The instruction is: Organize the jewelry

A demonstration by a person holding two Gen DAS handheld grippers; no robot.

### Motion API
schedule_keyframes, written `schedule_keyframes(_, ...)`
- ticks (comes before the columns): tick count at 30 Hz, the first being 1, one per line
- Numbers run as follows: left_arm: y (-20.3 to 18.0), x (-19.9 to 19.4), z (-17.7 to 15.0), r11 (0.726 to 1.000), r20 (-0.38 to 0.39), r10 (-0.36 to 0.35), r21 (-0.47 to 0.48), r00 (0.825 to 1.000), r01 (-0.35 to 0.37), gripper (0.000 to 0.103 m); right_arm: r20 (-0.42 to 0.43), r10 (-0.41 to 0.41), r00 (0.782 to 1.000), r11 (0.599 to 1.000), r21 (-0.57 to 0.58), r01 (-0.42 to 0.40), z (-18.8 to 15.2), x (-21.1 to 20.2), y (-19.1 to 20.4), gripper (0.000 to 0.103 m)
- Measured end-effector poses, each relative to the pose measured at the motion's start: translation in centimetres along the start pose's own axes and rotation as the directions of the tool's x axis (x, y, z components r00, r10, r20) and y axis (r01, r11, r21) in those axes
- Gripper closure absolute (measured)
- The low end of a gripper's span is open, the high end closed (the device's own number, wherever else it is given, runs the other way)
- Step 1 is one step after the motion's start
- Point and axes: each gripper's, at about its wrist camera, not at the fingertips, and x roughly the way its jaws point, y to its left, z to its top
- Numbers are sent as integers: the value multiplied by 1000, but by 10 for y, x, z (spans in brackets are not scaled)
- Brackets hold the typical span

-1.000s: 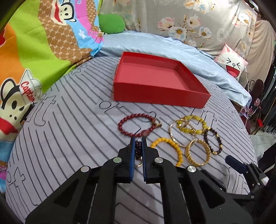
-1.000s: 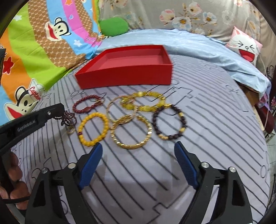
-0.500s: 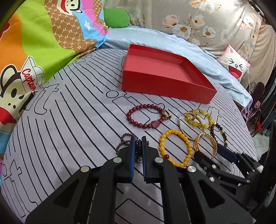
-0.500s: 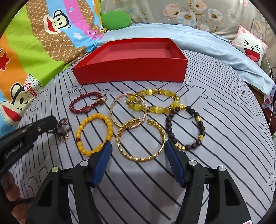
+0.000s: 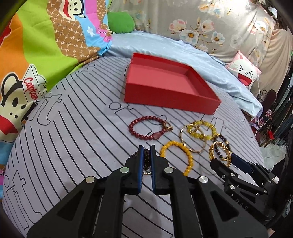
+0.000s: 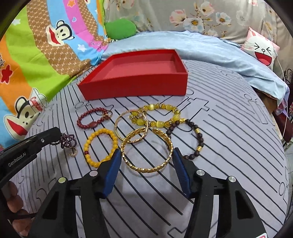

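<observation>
pinching a small dark purple beaded bracelet (image 5: 146, 159) between its blue pads, the left gripper (image 5: 146, 163) has its fingers pressed nearly together on the bunched strand, whose little gold ring hangs just below the tips; gripping the loose beads in a clump likely keeps them from sliding out on the way to the box. the right gripper (image 6: 146, 161) has its fingers spread on either side of the gold cuff bangle (image 6: 147, 149), the pads close to its rim but, as far as i can tell, not yet pressing, so straddling the widest part looks like a way to catch the stiff ring across its width. just beside the bangle lie a yellow bead bracelet (image 6: 99, 146), a thin gold ring bangle (image 6: 131, 127), a pale yellow stone bracelet (image 6: 155, 116) and a dark brown bead bracelet (image 6: 192, 139), some overlapping, with a red bead bracelet (image 6: 94, 119) a little apart. beyond them sits the red box (image 6: 135, 86), open and with nothing in it, probably the place for all the jewelry. everything rests on a grey bedsheet (image 6: 228, 128) with black lines; behind are a cartoon monkey blanket (image 6: 36, 55), a pale blue quilt (image 6: 201, 45), a green cushion (image 6: 120, 27), a floral cover (image 6: 201, 16) and a pink-and-white face pillow (image 6: 261, 49).
</observation>
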Motion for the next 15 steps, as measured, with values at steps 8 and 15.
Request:
schedule_keyframes(8, -15, -23, 13, 999, 49, -13, 33, 999, 11, 96, 68, 25, 997, 1000, 12, -26, 9, -30, -7, 48)
schedule_keyframes(15, -33, -27, 50, 996, 91, -36, 85, 995, 28, 96, 96, 51, 994, 999, 4, -52, 36, -32, -15, 48)
